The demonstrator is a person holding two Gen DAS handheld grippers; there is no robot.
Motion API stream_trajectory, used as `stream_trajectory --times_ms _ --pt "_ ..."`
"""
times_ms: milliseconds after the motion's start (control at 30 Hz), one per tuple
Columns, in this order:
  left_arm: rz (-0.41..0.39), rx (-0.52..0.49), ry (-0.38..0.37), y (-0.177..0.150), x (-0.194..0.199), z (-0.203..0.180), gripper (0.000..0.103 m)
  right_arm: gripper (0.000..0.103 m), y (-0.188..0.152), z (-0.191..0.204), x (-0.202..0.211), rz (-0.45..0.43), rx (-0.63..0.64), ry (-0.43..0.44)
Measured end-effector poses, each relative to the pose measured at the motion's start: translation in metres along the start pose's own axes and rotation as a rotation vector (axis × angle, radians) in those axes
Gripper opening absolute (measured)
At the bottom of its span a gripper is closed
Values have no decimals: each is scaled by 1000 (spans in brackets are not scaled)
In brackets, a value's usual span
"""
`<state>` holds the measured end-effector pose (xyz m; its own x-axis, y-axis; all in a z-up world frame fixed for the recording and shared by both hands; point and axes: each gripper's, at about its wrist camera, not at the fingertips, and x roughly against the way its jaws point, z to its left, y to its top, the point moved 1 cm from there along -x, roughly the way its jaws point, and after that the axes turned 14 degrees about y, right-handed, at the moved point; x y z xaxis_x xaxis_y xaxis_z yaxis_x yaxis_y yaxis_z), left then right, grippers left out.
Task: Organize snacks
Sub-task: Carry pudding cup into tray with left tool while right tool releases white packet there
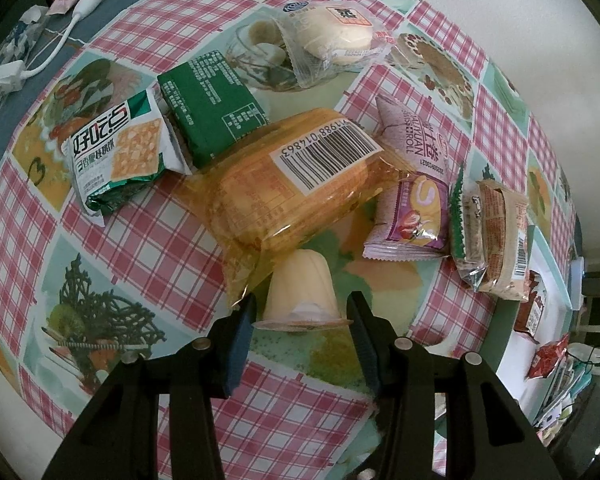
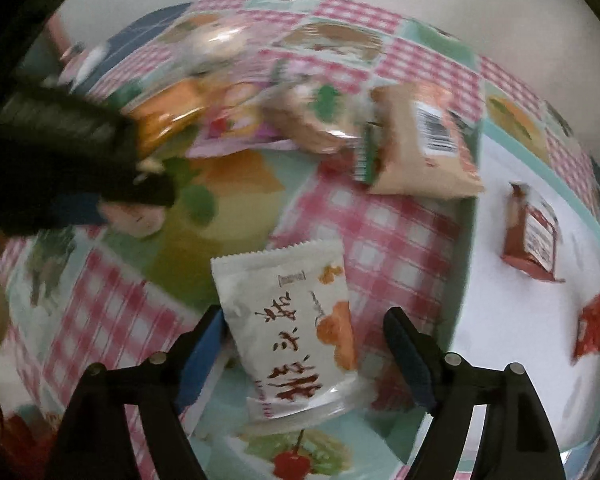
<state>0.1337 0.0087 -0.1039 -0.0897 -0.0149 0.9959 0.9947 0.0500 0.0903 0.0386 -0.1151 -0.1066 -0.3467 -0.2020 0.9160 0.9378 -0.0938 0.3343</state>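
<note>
Snacks are lying scattered across a tablecloth (image 1: 112, 240) of pink gingham and food pictures. Taken left to right in the left wrist view:

- A green and white cracker packet (image 1: 116, 156) is lying flat, with a dark green foil packet (image 1: 210, 112) just beside it.
- A large amber cellophane pack of cakes (image 1: 296, 184), barcode up, is resting in the middle. Beyond it a clear-wrapped round white pastry (image 1: 332, 40) is sitting apart.
- A pale cream jelly cup (image 1: 300, 292) is lying on its side, its sealed lid towards the camera. The left gripper (image 1: 302, 320) is clenching on this cup, a finger pressing on each edge of the rim.
- A purple Swiss roll sachet (image 1: 414, 184) and a tan wrapped biscuit pack (image 1: 496, 236) are lying to the right, near a white tray (image 1: 540, 360) with a mint rim.

In the blurred right wrist view, a white sachet with orange print (image 2: 300, 332) is lying on the cloth between the fingers of the right gripper (image 2: 304, 344), which is standing released. The right finger is clear of the sachet; the left finger is at its edge. The tray (image 2: 512, 320) is holding a brown packet (image 2: 534, 240) and a red packet (image 2: 596, 320).
</note>
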Motion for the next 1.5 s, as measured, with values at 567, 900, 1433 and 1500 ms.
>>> stream_trajectory --times_ms 567,900,1433,1500 --pt "-25 -36 22 -4 8 -18 48 54 14 -14 25 -97 -76 36" --pt "-115 -34 -12 -9 50 -20 48 54 23 -22 59 -197 -111 61" --pt "-307 -212 -32 -47 97 -84 48 54 3 -117 149 -399 -353 -55" --pt "-324 -263 -39 -59 102 -103 48 54 -6 -135 161 -423 -394 -88"
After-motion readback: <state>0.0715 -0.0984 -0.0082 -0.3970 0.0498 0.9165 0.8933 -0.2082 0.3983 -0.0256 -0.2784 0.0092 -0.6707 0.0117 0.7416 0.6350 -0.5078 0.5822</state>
